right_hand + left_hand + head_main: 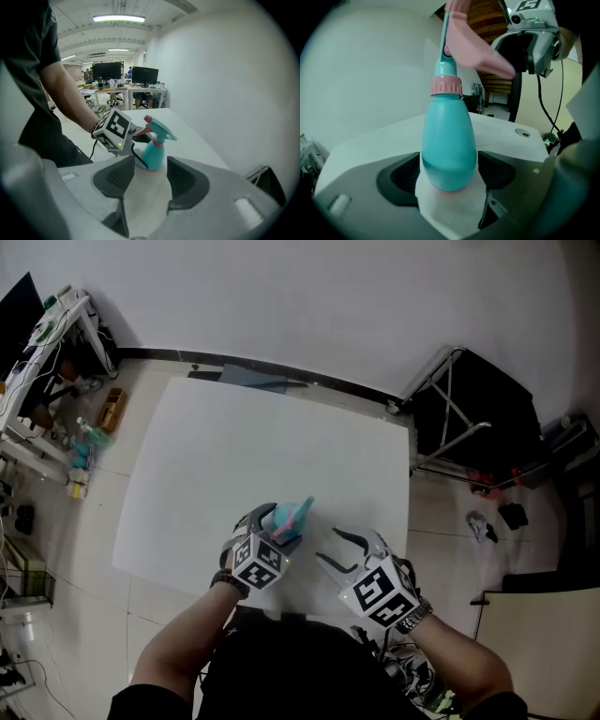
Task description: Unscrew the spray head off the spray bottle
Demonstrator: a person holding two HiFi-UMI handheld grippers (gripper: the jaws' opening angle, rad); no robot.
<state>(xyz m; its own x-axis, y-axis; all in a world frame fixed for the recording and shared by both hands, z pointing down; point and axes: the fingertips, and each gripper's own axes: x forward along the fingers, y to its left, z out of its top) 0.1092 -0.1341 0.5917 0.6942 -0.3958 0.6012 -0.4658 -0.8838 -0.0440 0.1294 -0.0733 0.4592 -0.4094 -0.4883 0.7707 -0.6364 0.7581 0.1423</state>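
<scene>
Trouble ahead: left gripper [449, 180] straddled the spray bottle [449, 140] with jaws loose, right gripper [146, 177] gaped empty; twisting the spray head [474, 44] could have spun or toppled it.

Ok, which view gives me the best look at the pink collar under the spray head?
The left gripper view: the pink collar sits close, sharp and unobstructed on the spray bottle. The right gripper view shows it small and distant. In the head view it is too small to make out.
</scene>
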